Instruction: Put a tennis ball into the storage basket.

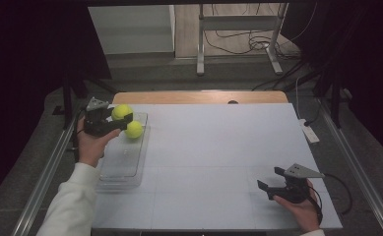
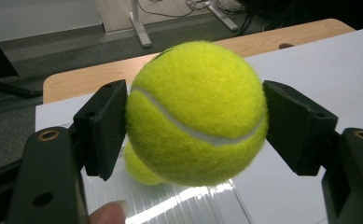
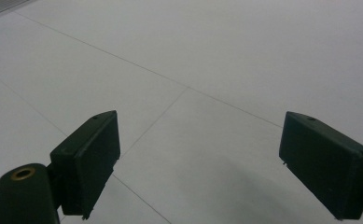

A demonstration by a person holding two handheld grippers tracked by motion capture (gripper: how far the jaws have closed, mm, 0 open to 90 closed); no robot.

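Second tennis ball (image 2: 139,170) largely hidden behind the held one in the left gripper view. Right claw (image 1: 270,179) rests low on the worktop (image 1: 218,147), well right of the clear tray (image 1: 125,157), jaws spread wide, nothing between. Left claw (image 1: 122,120) pinches a tennis ball (image 1: 121,111) over the tray's far end, the other ball just beside it.

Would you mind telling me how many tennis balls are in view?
2. One tennis ball is clamped in the left gripper above the clear tray; the second ball sits in the tray's far end. None seem hidden.
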